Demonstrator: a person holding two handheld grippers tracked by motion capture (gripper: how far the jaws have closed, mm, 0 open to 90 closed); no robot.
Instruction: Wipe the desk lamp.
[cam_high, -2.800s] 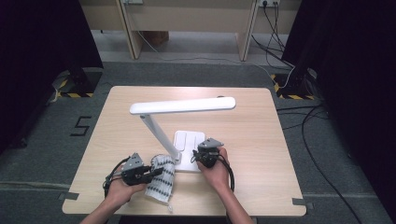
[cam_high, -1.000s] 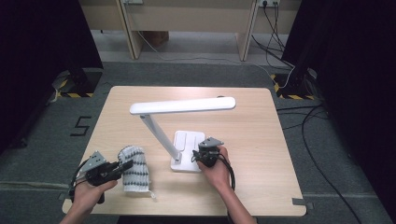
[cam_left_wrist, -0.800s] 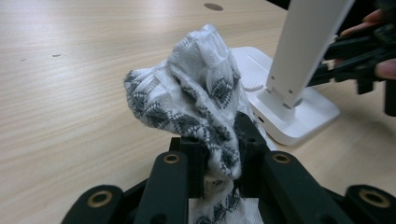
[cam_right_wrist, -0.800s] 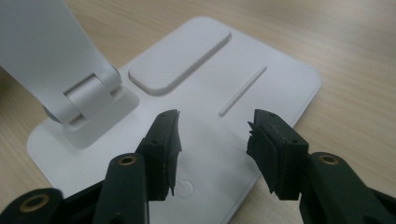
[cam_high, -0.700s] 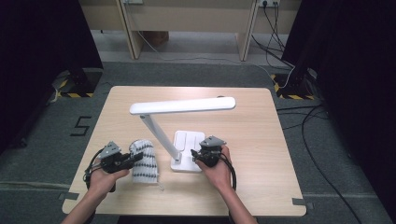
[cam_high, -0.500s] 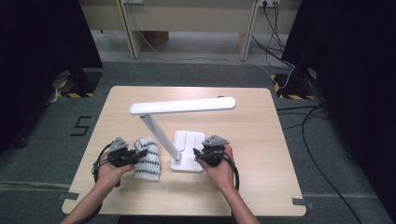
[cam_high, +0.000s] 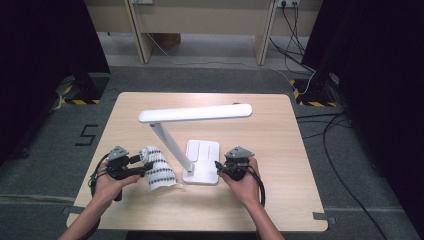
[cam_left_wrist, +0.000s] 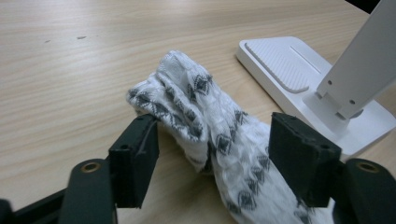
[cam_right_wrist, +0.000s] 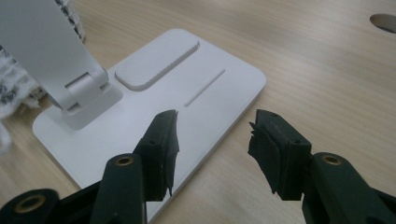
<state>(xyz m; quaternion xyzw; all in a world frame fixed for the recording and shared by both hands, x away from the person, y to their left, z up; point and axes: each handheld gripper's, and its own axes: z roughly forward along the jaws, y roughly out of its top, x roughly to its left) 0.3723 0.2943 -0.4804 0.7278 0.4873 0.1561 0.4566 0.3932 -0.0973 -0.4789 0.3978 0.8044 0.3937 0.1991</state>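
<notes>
The left gripper (cam_left_wrist: 212, 163) stands open around a patterned cloth (cam_left_wrist: 210, 135) lying on the table (cam_high: 280, 195) beside the lamp (cam_high: 200, 165); soft and light, it looks best pinched mid-bundle. The right gripper (cam_right_wrist: 212, 149) gapes empty over the lamp's base edge

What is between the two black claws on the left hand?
The patterned cloth lies between the left gripper's open jaws, seen in the left gripper view.
</notes>
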